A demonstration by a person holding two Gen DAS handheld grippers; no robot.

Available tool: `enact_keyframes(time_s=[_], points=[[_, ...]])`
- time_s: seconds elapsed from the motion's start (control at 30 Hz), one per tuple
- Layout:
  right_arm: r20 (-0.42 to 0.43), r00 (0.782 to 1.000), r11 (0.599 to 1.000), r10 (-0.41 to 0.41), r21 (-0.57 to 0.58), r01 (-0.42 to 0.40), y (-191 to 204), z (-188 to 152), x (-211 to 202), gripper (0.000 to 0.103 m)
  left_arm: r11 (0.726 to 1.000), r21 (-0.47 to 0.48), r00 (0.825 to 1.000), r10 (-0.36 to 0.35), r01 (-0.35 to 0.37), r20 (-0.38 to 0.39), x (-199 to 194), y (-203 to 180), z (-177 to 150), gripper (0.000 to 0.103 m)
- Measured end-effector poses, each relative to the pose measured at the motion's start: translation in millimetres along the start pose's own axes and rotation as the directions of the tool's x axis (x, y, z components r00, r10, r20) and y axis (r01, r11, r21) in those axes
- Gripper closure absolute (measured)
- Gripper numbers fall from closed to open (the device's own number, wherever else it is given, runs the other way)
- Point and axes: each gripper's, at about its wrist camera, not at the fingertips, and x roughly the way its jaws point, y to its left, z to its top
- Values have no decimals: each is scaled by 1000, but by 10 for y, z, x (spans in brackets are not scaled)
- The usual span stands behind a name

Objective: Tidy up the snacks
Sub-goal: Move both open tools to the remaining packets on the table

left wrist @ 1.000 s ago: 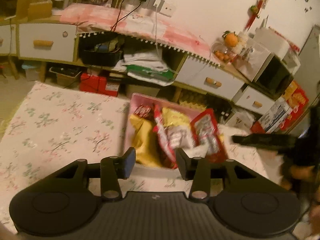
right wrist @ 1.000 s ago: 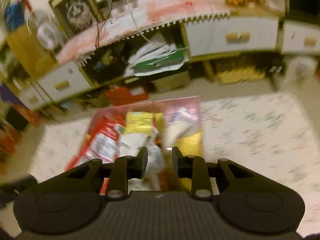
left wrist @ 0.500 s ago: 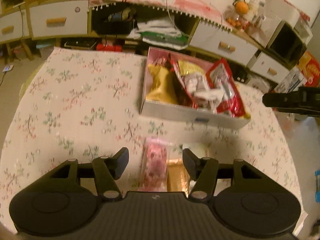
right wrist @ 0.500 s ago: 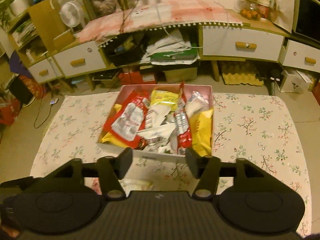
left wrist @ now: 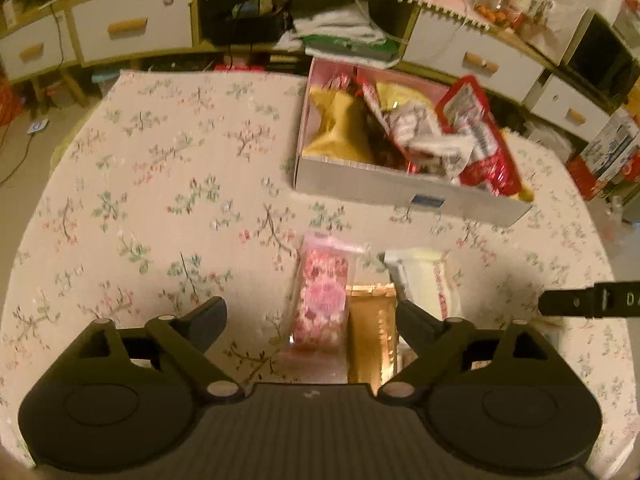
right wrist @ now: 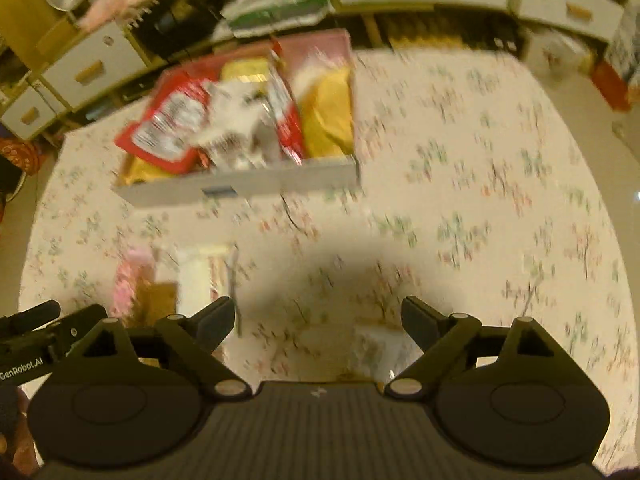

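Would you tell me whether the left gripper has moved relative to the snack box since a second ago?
Yes. The left gripper drew back from the snack box toward the near packets, jaws opening empty.

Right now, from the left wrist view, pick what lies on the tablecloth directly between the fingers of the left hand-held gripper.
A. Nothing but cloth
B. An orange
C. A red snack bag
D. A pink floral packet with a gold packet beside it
D: the pink floral packet and the gold packet lie side by side on the tablecloth between the open fingers of the left hand-held gripper; the red bags sit in the box.
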Motion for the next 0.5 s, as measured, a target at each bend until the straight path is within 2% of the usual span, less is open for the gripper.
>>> enact_keyframes(time_s=[0.2, 0.3, 0.5], points=[[-75, 995, 997, -66, 40, 69, -127, -201, 207, 12, 999, 33, 998, 44, -43, -34, 131, -68, -91, 9], [-93, 992, 995, -87, 47, 92, -140, -250, 286, 13, 998, 6, 998, 57, -57, -37, 186, -40, -97, 8], [-123, 985, 990, -121, 50, 128, -162, -340, 410, 27, 995, -58, 995, 73, -77, -75, 364, -5, -129, 10]])
